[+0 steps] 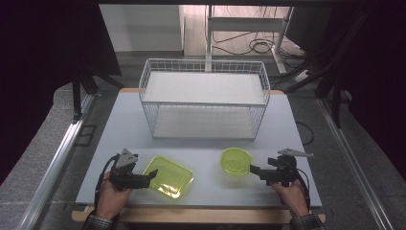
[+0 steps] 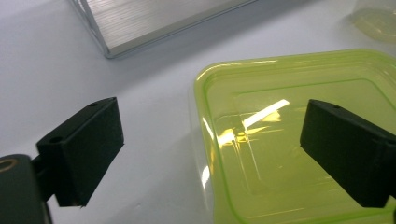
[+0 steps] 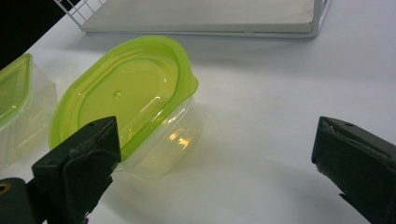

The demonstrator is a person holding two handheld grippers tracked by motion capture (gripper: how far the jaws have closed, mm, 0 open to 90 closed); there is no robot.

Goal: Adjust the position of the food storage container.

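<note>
Just ahead of the left hand-held gripper (image 1: 152,175), jaws spread wide and empty, sits the square green container (image 1: 168,176), its rim between them. Right hand-held gripper (image 1: 253,170), also released, hovers beside the round lidded container (image 1: 236,161) on the table (image 1: 124,129).

Square tub (image 1: 168,176) left of round tub (image 1: 236,161), before basket (image 1: 203,67).

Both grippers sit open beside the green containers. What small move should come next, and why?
Probably close the left gripper on the square container's near rim: its open jaws already straddle that edge, while the right gripper stands open beside the round container, not around it.
</note>
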